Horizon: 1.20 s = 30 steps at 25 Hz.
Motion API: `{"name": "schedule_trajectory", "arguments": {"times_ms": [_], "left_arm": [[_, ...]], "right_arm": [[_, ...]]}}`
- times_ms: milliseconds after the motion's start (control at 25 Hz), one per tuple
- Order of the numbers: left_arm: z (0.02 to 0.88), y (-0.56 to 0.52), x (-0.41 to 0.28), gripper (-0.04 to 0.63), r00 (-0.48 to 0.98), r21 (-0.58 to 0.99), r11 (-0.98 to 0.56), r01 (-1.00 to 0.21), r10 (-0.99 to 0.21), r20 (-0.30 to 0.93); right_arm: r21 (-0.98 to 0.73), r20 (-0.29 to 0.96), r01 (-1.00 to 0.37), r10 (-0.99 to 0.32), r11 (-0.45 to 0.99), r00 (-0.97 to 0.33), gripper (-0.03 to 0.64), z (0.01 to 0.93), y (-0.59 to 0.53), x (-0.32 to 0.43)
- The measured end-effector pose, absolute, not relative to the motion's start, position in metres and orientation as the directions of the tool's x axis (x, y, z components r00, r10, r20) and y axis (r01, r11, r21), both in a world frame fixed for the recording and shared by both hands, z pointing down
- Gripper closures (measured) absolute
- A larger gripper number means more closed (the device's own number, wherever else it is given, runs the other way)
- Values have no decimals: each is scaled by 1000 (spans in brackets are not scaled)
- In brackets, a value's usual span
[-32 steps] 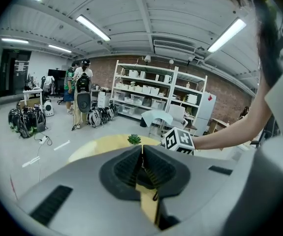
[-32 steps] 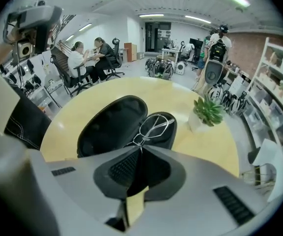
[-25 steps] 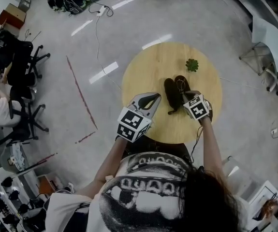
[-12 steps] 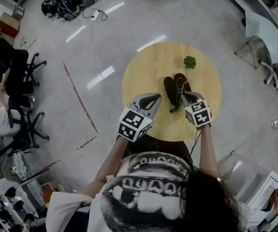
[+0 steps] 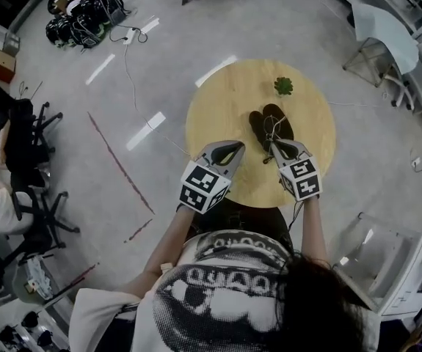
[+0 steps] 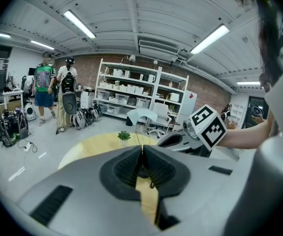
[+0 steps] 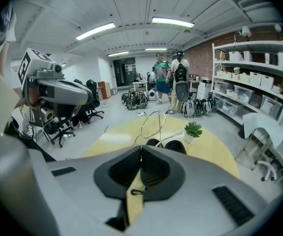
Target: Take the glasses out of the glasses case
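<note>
The right gripper has its jaws pinched on the wire-rimmed glasses, whose frame rises just beyond the tips. The open glasses case lies past them on the worktop. The left gripper has its jaws pressed together.

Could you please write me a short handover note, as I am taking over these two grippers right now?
Left gripper: jaws together with nothing between them, held over the near side of the round wooden table.
Right gripper: shut on the thin wire-framed glasses, held above the table.
Black glasses case: lies open on the table, just beyond the right gripper. A small green potted plant stands behind it.
Done: case open, glasses gripped and apparently out of it.
Left: probably carry the glasses clear and set them on bare table.
</note>
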<state>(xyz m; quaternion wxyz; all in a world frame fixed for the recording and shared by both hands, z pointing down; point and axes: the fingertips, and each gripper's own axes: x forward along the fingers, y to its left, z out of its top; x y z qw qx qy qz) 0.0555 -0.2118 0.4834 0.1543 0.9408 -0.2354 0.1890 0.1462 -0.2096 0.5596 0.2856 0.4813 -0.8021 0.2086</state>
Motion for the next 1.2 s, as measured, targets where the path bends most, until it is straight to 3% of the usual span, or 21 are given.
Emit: {"name": "schedule_trajectory", "arguments": {"times_ms": [360, 1200], "left_arm": [[500, -196, 37, 580, 823, 232, -839, -492, -362, 438], [497, -89, 62, 580, 757, 220, -768, -601, -459, 466]], "right_arm": [[-88, 639, -908, -676, 410, -367, 614, 551, -185, 128], [-129, 571, -849, -661, 513, -487, 612, 521, -64, 154]]}}
